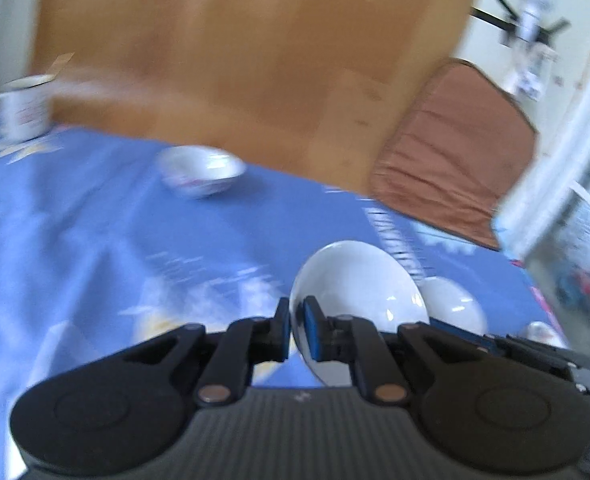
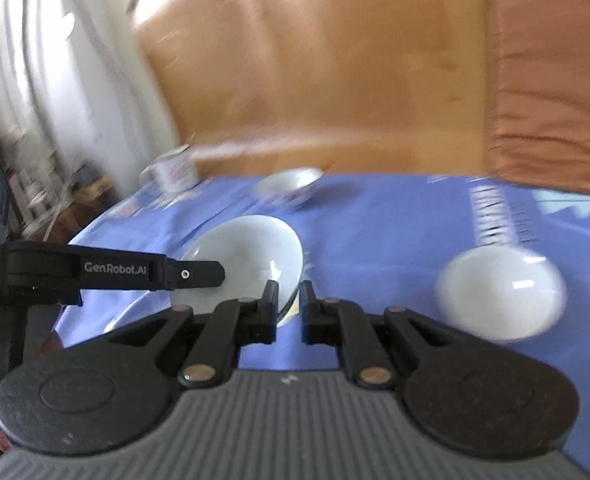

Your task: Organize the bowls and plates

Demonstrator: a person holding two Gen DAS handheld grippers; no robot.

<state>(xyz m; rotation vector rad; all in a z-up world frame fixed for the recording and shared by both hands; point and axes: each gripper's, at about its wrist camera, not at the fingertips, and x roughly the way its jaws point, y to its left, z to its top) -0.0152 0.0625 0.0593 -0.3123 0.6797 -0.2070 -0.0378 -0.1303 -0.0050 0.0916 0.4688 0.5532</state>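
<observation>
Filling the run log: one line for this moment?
left gripper: shut on plain white ceramic bowl rim | right gripper: shut on same bowl | views: blurred

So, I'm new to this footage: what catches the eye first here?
A tilted white bowl is held over the blue tablecloth, pinched at its rim by the left gripper and the right gripper. A second white bowl sits to its right; a patterned bowl stands near the far edge.

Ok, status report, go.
Left gripper, right gripper both shut on tilted white bowl rim. Second bowl, patterned bowl, mug on cloth. Nothing blocking.
</observation>
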